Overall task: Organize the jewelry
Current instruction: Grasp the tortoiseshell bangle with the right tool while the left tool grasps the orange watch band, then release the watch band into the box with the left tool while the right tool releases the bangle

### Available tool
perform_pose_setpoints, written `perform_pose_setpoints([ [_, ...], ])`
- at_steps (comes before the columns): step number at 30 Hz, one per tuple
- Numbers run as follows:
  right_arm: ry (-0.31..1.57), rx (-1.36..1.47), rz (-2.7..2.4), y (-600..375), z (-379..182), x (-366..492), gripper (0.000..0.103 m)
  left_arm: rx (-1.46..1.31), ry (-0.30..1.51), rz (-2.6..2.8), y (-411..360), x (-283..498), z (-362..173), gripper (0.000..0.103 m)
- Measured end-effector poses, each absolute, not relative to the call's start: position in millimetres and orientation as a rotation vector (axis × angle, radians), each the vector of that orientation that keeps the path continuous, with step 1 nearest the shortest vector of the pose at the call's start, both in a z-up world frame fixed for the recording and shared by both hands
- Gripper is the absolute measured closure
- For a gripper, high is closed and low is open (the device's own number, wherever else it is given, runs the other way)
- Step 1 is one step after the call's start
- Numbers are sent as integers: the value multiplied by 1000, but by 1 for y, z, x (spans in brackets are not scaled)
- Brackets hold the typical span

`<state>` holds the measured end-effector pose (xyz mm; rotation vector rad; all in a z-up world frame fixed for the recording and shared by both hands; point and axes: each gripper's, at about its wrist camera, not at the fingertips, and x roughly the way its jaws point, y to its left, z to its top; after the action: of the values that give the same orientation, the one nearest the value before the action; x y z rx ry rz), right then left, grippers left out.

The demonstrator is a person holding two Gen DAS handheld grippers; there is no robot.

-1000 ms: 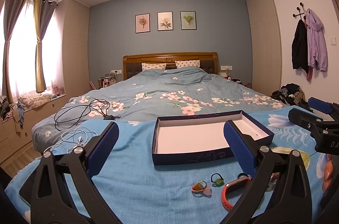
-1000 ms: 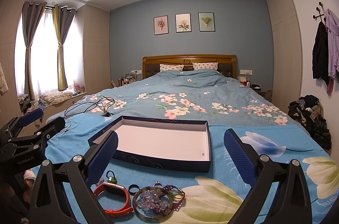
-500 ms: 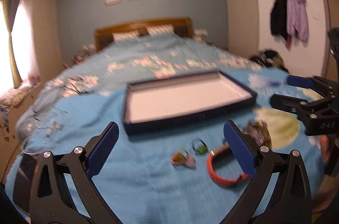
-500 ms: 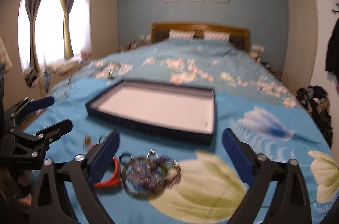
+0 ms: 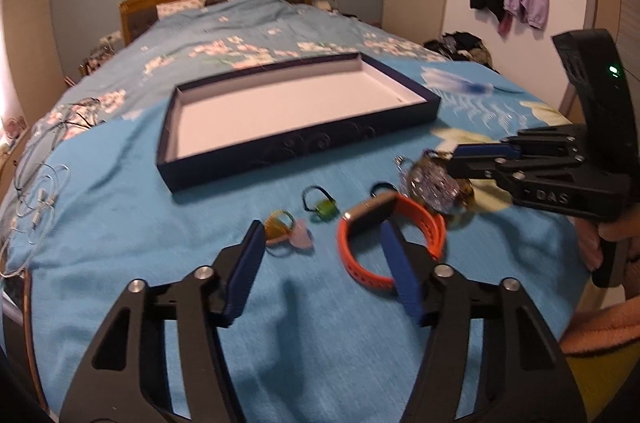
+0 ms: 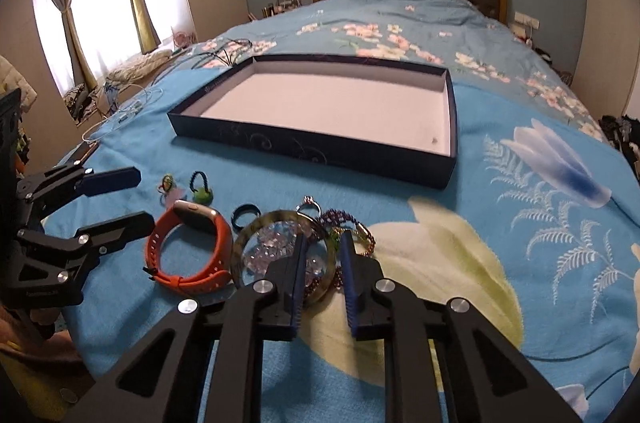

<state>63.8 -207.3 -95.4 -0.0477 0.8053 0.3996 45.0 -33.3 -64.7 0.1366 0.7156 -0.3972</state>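
1. Tray (image 6: 312, 143): dark-blue shallow box with a pale floor, lying on the blue bedspread (image 6: 500, 263); nothing shows inside it apart from a tiny speck near one corner, so no piece appears sorted yet
2. Jewelry, all outside the tray and just in front of its near wall: orange wristband (image 5: 390, 235), dark ring (image 6: 246, 215), two small trinkets, one green (image 5: 322, 205) and one pink-and-yellow (image 5: 290, 233), and a pale bangle (image 6: 280, 251) heaped with purple beads (image 6: 344, 223)
3. Left gripper (image 5: 324, 265): jaws have just been closing, now half open and empty, one finger over the wristband loop, the pink trinket near the other
4. Right gripper (image 6: 322, 277): jaws have just been closing to a narrow gap over the bangle's rim; whether the pads press on it cannot be told
5. Progress, as judged: first pickups only beginning; every piece still awaits transfer to the tray
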Motion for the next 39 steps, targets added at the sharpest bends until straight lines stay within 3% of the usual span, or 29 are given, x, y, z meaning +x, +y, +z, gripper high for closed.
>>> perform_pose_setpoints([
  [4, 830, -45, 411, -207, -97, 68, 91, 134, 769, -442, -41, 47, -72, 65],
  [11, 842, -50, 414, -208, -96, 72, 98, 99, 846, -488, -45, 58, -82, 69],
  [19, 798, -3, 427, -216, -86, 67, 98, 74, 868, -485, -42, 66, -81, 96],
  [39, 680, 46, 434, -227, -43, 110, 98, -23, 748, -427, -7, 100, -23, 95],
])
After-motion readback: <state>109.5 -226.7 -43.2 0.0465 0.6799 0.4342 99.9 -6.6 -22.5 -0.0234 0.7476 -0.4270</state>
